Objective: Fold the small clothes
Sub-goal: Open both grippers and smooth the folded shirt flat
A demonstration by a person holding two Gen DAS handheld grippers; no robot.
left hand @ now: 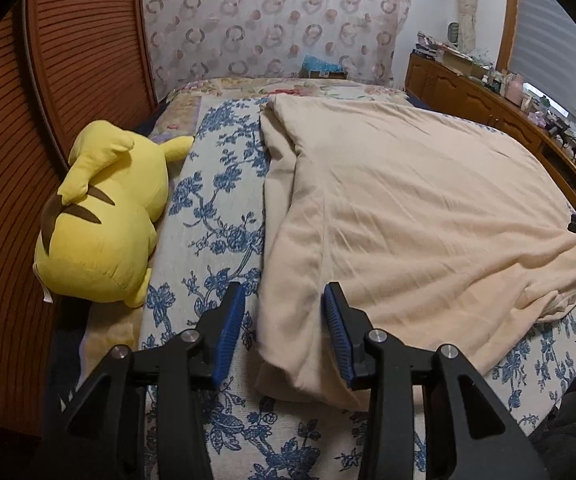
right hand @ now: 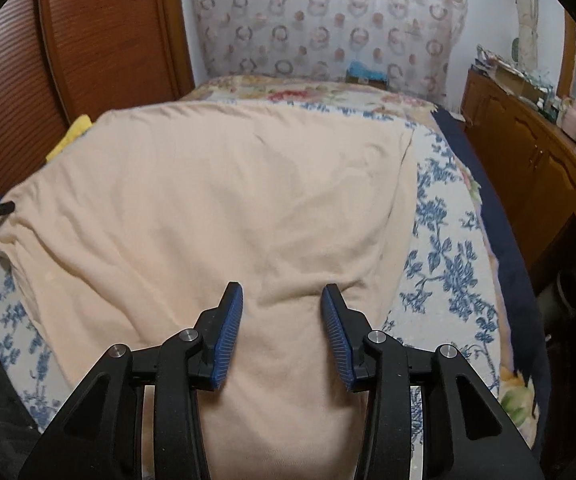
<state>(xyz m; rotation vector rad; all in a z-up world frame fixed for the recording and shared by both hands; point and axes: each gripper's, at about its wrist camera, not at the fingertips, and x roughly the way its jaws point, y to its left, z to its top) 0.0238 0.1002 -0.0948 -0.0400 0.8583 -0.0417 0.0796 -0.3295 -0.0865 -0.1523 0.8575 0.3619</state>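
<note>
You have one cream garment [left hand: 408,208] spread on one blue-floral bedspread [left hand: 216,200], your landmark here. One yellow plush toy [left hand: 100,216] lies at the bedspread's left edge, touching it. Beyond its far end you have one floral quilt [left hand: 308,90] and one patterned curtain [left hand: 272,16]. To its right stands one wooden cabinet [right hand: 528,160]. You hold two grippers, each with two blue-padded fingers [left hand: 230,332].

A yellow plush toy [left hand: 100,216] lies on the blue-flowered bedspread [left hand: 216,200] beside a louvered door [left hand: 84,52].
</note>
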